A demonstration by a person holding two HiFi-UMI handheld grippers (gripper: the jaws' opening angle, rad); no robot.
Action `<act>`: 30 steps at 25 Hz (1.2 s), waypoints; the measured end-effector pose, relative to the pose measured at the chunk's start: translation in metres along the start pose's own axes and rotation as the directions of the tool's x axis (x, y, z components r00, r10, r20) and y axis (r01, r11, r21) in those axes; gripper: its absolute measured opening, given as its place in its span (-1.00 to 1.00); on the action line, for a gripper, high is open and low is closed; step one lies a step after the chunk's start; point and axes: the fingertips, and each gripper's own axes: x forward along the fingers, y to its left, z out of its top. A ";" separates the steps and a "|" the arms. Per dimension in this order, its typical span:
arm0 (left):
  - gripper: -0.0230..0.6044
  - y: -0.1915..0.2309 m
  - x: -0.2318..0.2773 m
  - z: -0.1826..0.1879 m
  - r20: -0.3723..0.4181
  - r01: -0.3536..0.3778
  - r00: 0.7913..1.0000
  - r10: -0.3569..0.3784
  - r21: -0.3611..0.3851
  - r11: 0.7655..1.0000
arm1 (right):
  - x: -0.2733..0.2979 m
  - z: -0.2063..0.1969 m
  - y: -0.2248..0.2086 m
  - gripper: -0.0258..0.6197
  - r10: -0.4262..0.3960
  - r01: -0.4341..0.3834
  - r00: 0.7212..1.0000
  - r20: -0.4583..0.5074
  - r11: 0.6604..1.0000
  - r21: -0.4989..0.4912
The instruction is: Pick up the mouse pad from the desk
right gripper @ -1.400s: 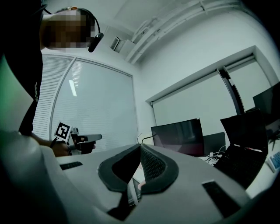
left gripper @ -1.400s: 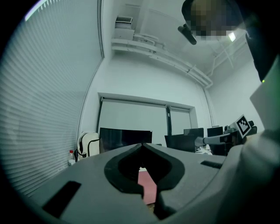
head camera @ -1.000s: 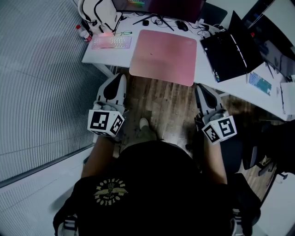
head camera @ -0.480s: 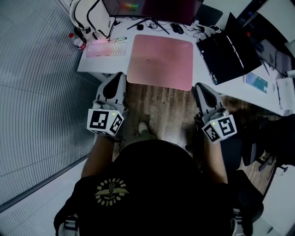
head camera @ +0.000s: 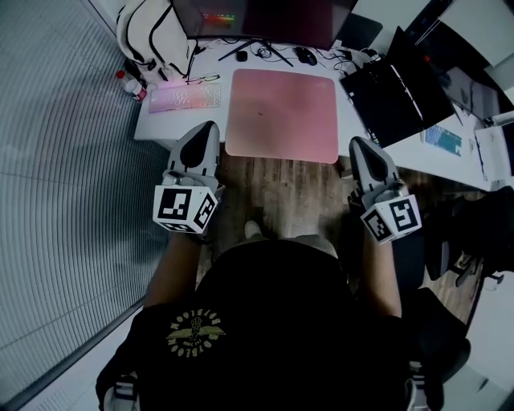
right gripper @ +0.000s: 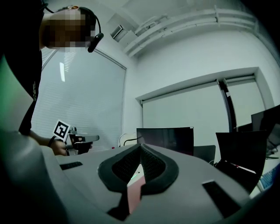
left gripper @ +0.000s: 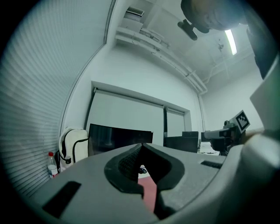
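Observation:
A large pink mouse pad [head camera: 283, 114] lies flat on the white desk [head camera: 345, 108], its near edge at the desk's front edge. My left gripper [head camera: 206, 128] is shut and empty, held level just short of the pad's near left corner. My right gripper [head camera: 358, 144] is shut too, with nothing in it, near the pad's near right corner. In the left gripper view a strip of the mouse pad [left gripper: 148, 192] shows below my left gripper [left gripper: 141, 148]. In the right gripper view the mouse pad [right gripper: 134, 188] shows under my right gripper [right gripper: 140, 149].
A backlit pink keyboard [head camera: 183, 97] lies left of the pad, a white backpack [head camera: 152, 36] and a bottle [head camera: 128, 83] beyond it. A dark monitor [head camera: 265, 14], a mouse [head camera: 305, 55] and cables stand behind. An open black laptop [head camera: 393, 88] sits right. Wooden floor [head camera: 281, 193] lies below.
Both grippers have come forward, closer to the desk's front edge and the pad's near corners. Their jaws have stayed shut.

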 end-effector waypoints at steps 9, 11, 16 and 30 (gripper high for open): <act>-0.91 0.028 0.002 -0.035 -0.058 -0.018 0.998 0.016 -0.037 0.999 | 0.008 -0.012 -0.010 -0.92 -0.062 0.060 0.997 -0.054 0.998 -0.034; -0.91 0.031 0.001 -0.049 -0.088 -0.030 0.996 0.025 -0.051 0.998 | 0.007 -0.023 -0.015 -0.92 -0.068 0.067 0.995 -0.072 0.997 -0.024; -0.91 0.040 0.000 -0.086 -0.147 -0.057 0.988 0.045 -0.076 0.995 | 0.009 -0.060 -0.033 -0.92 -0.082 0.083 0.991 -0.109 0.997 0.004; -0.91 0.042 0.027 -0.199 -0.333 -0.080 0.941 0.059 -0.052 0.995 | 0.004 -0.184 -0.092 -0.92 -0.114 0.143 0.964 -0.242 0.984 0.107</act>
